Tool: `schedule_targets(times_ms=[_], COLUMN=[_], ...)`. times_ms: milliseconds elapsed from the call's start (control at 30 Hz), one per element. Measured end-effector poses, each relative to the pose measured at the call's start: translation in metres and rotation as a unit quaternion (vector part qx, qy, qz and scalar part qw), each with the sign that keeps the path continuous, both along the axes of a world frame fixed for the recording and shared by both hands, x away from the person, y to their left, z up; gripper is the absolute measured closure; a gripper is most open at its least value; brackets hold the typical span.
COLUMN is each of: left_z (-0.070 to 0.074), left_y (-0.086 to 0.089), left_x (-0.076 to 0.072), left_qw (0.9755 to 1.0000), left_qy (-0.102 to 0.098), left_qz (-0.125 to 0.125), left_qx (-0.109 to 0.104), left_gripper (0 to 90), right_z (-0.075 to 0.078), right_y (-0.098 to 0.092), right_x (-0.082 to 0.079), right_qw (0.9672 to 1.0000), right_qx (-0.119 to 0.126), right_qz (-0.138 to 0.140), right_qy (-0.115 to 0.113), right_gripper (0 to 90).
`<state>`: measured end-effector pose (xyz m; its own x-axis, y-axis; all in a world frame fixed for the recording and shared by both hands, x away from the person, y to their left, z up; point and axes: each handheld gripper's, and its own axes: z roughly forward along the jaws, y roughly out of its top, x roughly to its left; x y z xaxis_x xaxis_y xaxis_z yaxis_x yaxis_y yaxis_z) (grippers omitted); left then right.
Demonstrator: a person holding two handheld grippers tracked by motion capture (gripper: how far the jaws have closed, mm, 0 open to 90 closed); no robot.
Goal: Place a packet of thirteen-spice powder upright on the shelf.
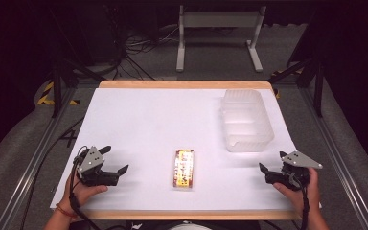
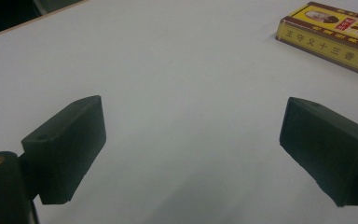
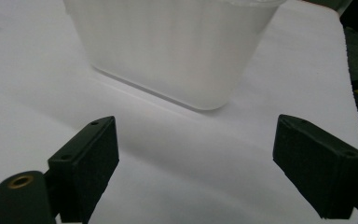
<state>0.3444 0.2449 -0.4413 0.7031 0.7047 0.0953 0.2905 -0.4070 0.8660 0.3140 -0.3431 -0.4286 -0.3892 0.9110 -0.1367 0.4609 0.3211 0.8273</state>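
A yellow and red flat box (image 1: 184,167) lies on the white table (image 1: 148,120) near the front middle; its printed top and side also show at the upper right of the left gripper view (image 2: 335,35). A frosted plastic container (image 1: 246,120) stands at the right rear and looms close ahead in the right gripper view (image 3: 172,46). My left gripper (image 1: 116,160) rests at the front left, open, nothing between its jaws (image 2: 191,149). My right gripper (image 1: 271,162) sits at the front right, open and empty (image 3: 196,168), just short of the container.
The table's wooden front edge (image 1: 182,214) runs just before both hands. Beyond the far edge stand a grey metal frame (image 1: 219,36) and loose cables on the floor. Metal rails flank the table on both sides.
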Motion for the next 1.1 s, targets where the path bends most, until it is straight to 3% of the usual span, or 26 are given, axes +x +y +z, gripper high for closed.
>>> schedule_targets(times_ms=[433,600,700,867,1100], left_z=[-0.002,-0.003,-0.004,-0.004,-0.005], left_y=[0.004,0.002,0.001,0.000,0.000], left_x=[-0.009,-0.008,-0.008,-0.009,-0.009], left_qw=[1.0000,0.9999,0.9999,0.9998,0.9998], left_qy=[0.000,0.001,0.002,0.001,0.001], left_qz=[0.001,0.001,0.001,-0.001,-0.002], left_qx=[0.007,0.012,0.016,0.020,0.021], left_gripper=[7.9,7.8,8.1,8.5,8.7], right_z=[0.009,0.012,0.014,0.016,0.023], right_y=[0.031,0.048,0.060,0.085,0.116], right_x=[0.001,-0.001,-0.001,-0.003,0.005], right_qw=[0.9982,0.9956,0.9938,0.9874,0.9831], right_qx=[0.017,0.031,0.042,0.065,0.082], right_qz=[0.052,0.079,0.092,0.124,0.126], right_qy=[0.026,0.038,0.046,0.074,0.104], right_gripper=[18.5,18.4,18.0,17.3,20.3])
